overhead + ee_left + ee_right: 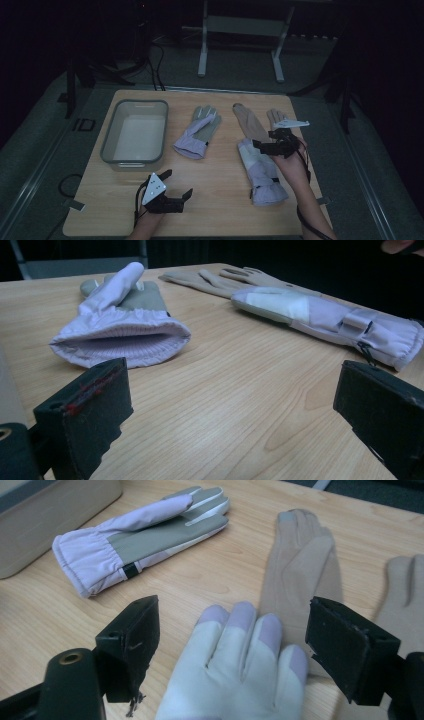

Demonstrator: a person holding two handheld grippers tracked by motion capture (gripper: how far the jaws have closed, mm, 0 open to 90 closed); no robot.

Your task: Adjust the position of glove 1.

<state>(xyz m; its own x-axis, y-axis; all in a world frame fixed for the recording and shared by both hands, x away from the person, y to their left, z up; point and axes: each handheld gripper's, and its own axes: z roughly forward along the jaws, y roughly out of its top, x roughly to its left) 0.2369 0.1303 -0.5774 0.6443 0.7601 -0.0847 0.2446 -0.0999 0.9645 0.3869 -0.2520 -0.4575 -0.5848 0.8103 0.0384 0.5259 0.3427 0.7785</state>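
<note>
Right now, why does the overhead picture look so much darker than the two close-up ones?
High view: dim, surroundings nearly black, only the table lit. Left gripper view: brighter, lilac glove sharp, near jaws soft. Right gripper view: bright, beige glove slightly blurred.

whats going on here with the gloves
A person at a wooden table holds tongs in each hand. The right tongs hover open over the fingers of a lilac glove that lies across a beige glove, holding nothing. The left tongs wait open near the table's front edge. A second lilac glove lies beside a grey bin.
</note>
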